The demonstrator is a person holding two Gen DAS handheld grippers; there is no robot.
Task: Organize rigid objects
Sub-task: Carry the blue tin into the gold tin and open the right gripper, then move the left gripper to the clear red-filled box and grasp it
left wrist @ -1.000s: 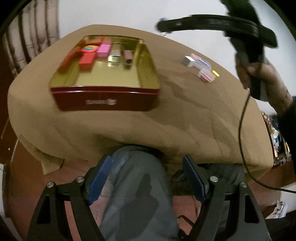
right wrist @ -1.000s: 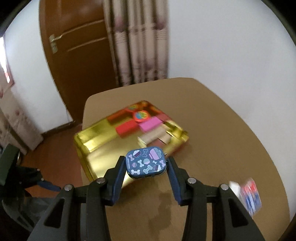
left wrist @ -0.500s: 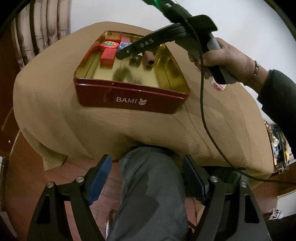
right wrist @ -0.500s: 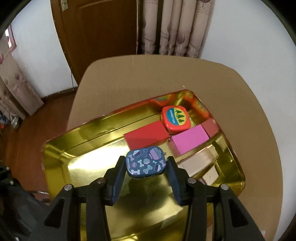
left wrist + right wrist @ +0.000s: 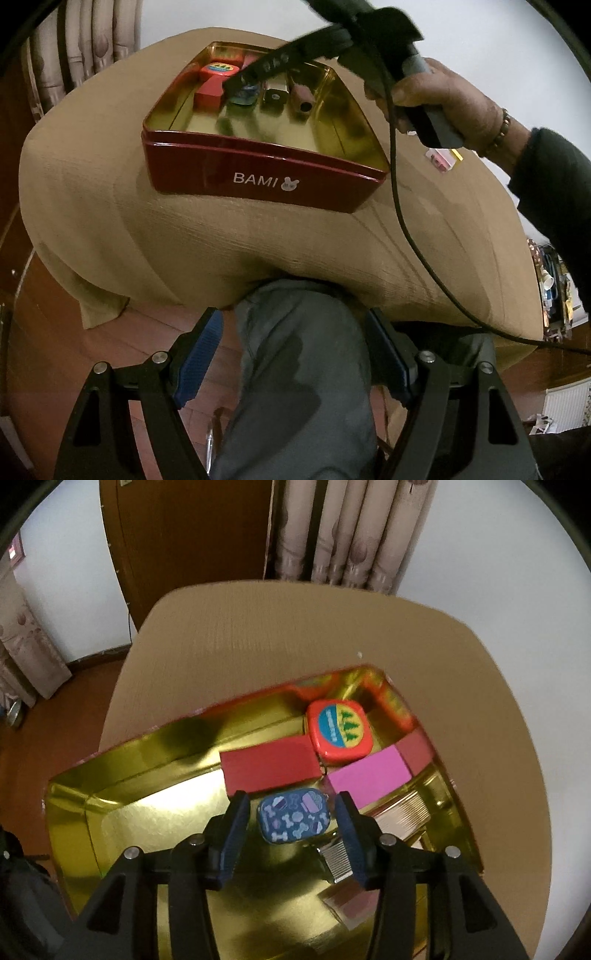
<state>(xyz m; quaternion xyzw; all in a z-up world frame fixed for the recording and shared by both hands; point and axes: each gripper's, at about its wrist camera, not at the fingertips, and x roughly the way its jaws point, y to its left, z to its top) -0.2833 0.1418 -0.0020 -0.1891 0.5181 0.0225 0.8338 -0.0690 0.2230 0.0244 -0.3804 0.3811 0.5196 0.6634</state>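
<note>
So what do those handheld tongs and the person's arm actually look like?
Both tongs, the left and the right, have black skeletal metal arms with silver bolts and ribbed blue pads. The right one has a grey handle trailing a black cable. The person wears a dark sleeve and a beaded bracelet.

Tin on cloth-covered table, toward its near edge. Inside tin, items cluster at far end; near part bare. Small patterned case on tin floor between fingers of right gripper, gaps both sides, jaws opening. Flat box just behind case; round-cornered tin behind and right, touching flat box. Second box right of flat box. Ribbed item right of case, possibly lighter. Loose items on table right of tin. Left gripper below table edge, above person's knee.
</note>
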